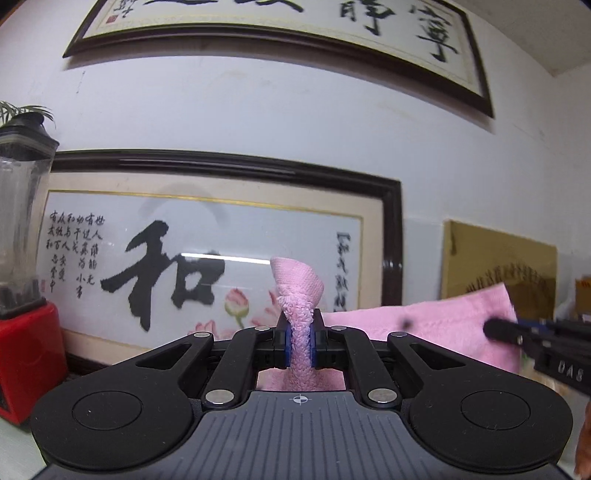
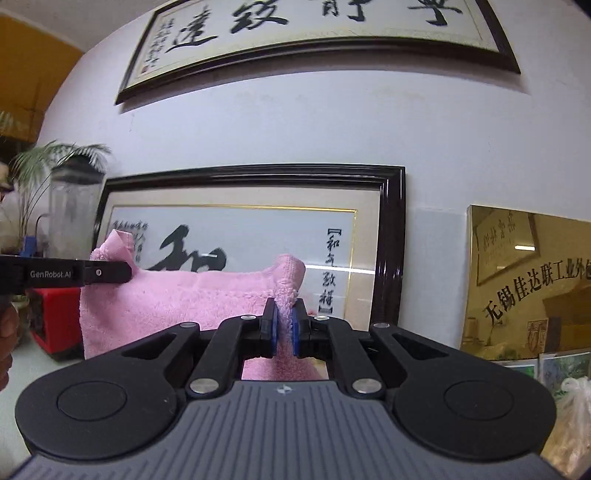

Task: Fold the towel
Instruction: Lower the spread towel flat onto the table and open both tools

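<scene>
Towel: you hold a pink terry towel up in the air in front of the white wall, stretched between your two claws; its top edge runs nearly level and the cloth hangs down below it.
Texture: looped pile on the body, with a flatter woven band at each corner that sticks up above the pads.
Left claw: your blue pads are clamped on one bunched top corner of the towel, the corner tip curling upward.
Right claw: pads pressed together on the other top corner, which also pokes up.
Behind the towel: a framed calligraphy panel leaning at the wall, a second framed scroll hung above it.
Left side: a blender with a red base.
</scene>
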A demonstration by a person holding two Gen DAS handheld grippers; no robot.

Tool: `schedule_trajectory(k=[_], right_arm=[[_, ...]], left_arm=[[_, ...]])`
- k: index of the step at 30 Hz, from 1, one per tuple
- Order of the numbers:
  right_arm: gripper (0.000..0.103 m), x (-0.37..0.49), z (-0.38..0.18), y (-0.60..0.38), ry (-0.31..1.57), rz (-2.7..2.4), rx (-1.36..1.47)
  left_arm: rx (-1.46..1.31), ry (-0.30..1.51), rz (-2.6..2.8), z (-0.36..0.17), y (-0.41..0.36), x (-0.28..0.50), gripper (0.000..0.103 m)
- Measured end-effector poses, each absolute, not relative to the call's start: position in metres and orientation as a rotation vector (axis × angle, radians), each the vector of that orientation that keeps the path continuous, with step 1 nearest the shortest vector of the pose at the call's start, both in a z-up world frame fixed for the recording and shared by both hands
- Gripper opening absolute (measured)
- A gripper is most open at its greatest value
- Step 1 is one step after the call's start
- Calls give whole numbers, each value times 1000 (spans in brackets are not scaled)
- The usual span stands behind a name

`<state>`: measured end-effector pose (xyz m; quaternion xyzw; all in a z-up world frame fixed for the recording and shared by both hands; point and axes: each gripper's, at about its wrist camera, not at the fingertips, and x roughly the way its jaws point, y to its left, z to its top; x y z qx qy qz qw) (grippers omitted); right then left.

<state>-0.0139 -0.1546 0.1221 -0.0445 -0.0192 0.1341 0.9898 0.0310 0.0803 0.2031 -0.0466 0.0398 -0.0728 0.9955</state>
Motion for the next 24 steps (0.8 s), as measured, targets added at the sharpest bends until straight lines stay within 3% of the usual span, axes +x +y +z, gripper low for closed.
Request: schedule_trajectory(k=[5, 10, 15, 19, 22, 24], right_arm=[[8, 45, 161, -136, -128, 177, -111], [8, 37, 158, -142, -194, 208, -105], [9, -4, 88, -164, -49, 310, -83], [9, -50, 15, -164, 85, 379, -117], [14, -76, -29, -157, 245, 411, -142], [16, -91, -46, -157, 316, 441, -127]], left_arm=[[-126, 103, -22, 246, 70, 99, 10], [-82, -27, -56, 243, 75, 69, 11], [-25, 154, -129, 164, 83, 24, 14], [-34, 424, -171, 67, 87, -17, 17], [-79, 565, -175, 21, 95, -34, 20], [-120, 590, -169, 9, 105, -44, 32]])
